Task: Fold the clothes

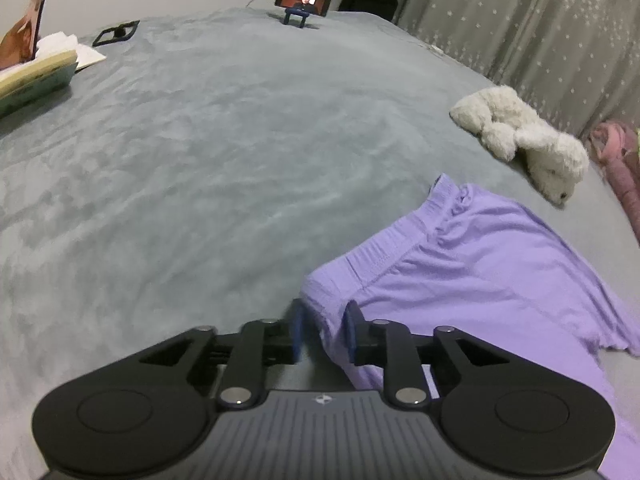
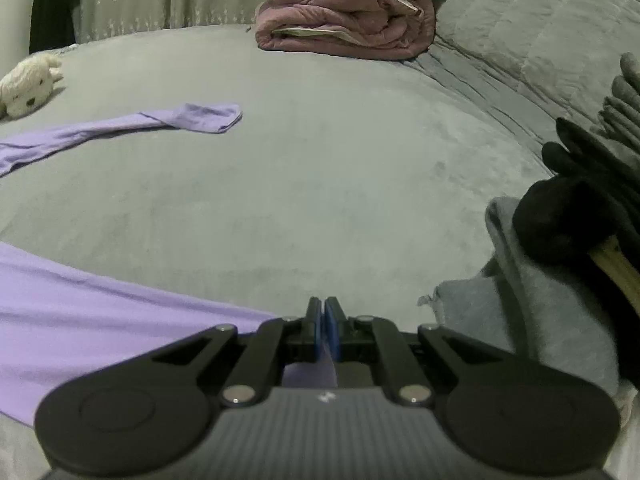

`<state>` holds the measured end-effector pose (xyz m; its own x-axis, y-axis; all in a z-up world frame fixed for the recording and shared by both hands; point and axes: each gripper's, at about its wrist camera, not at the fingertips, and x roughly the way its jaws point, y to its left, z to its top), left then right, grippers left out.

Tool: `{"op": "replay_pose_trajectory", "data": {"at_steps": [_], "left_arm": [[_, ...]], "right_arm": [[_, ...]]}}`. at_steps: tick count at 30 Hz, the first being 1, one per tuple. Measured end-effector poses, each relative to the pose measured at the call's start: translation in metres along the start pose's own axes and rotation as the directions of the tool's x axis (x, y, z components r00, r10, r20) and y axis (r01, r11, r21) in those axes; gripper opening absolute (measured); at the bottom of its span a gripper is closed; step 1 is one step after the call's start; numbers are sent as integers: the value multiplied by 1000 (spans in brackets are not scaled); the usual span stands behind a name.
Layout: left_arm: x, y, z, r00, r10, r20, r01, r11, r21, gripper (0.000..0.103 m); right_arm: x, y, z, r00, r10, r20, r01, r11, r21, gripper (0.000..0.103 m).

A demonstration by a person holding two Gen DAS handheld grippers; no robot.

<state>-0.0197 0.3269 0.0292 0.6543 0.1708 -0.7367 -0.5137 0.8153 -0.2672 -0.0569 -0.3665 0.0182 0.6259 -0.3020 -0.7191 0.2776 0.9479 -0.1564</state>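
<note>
A purple garment (image 1: 472,272) with an elastic waistband lies on the grey bedspread (image 1: 200,160). My left gripper (image 1: 325,332) stands at the waistband's near corner. Its blue pads (image 1: 352,330) are apart, and a fold of the purple cloth lies loosely between them. In the right wrist view the same purple garment (image 2: 80,320) spreads at the lower left, and a long narrow part (image 2: 120,128) trails off to the far left. My right gripper (image 2: 325,320) is shut, with a thin edge of the purple cloth pinched between its pads.
A white plush toy (image 1: 524,136) lies beyond the garment. A phone on a stand (image 1: 304,2) and books (image 1: 40,68) sit at the far side. A folded pink quilt (image 2: 344,20) is at the back, and grey cloth (image 2: 540,320) and dark items (image 2: 592,184) lie on the right.
</note>
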Motion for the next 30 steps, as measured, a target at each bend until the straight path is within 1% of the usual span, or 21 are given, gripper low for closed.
{"op": "replay_pose_trajectory", "data": {"at_steps": [1,2,3,4,5,6,8,9,10,11,12,15,17,18,19,20,21,22,24,26,30], "left_arm": [[-2,1,1,1000,1,8,-1,1000,-9,36],[-4,2,1,1000,6,16,-6,1000,-14,40],[-5,4,2,1000,8,21,-8,1000,-22,42],[-6,6,3,1000,10,25,-9,999,-31,44],[-6,8,4,1000,11,27,-10,999,-39,44],[-5,9,4,1000,6,21,-5,999,-46,44],[-3,11,5,1000,-5,11,5,998,-61,44],[-4,11,5,1000,-8,11,8,998,-66,44],[-4,12,5,1000,-11,12,12,997,-72,44],[-5,14,5,1000,-16,16,18,997,-82,44],[-5,15,6,1000,-21,20,23,996,-92,44],[-5,18,6,999,-27,20,29,993,-118,44],[-3,20,6,999,-37,10,38,990,-137,44],[-2,21,6,999,-45,6,45,988,-147,43],[-2,22,6,999,-52,8,52,987,-153,41],[-3,23,5,998,-58,12,59,986,-154,30],[-2,23,5,998,-65,13,66,987,-149,22],[-2,22,4,998,-67,7,68,988,-141,18],[-2,20,4,998,-60,1,59,990,-131,18],[-4,21,4,997,-72,-1,71,987,-143,18],[-7,25,4,996,-84,-25,79,983,-164,18]], "right_arm": [[-1,-2,0,1000,-6,6,6,1000,10,5],[-2,-5,1,1000,-12,13,12,1000,20,6],[-5,-11,1,1000,-10,22,9,999,51,9],[-10,-19,1,1000,2,28,-4,995,95,15],[-15,-26,1,999,15,34,-19,990,141,20],[-20,-33,0,999,24,43,-31,983,179,20],[-28,-40,-4,999,26,32,-32,977,209,20],[-32,-41,-7,999,34,11,-35,975,221,21],[-35,-42,-11,999,44,-12,-40,972,233,27],[-38,-43,-16,997,62,-40,-49,966,255,37],[-40,-43,-23,994,82,-71,-59,959,278,41],[-44,-37,-36,984,134,-116,-92,945,314,42],[-46,-30,-38,980,150,-132,-104,947,303,40],[-45,-24,-38,979,145,-146,-99,955,280,36],[-42,-17,-39,981,116,-154,-77,968,238,19],[-42,-11,-40,985,90,-150,-58,978,200,6],[-43,-10,-39,987,77,-144,-48,980,193,5],[-44,-9,-38,988,66,-138,-39,980,194,5],[-48,-10,-37,992,34,-124,-10,981,195,5],[-53,-17,-36,994,-8,-107,29,979,202,5],[-58,-22,-30,995,-59,-76,73,977,200,5]]}}
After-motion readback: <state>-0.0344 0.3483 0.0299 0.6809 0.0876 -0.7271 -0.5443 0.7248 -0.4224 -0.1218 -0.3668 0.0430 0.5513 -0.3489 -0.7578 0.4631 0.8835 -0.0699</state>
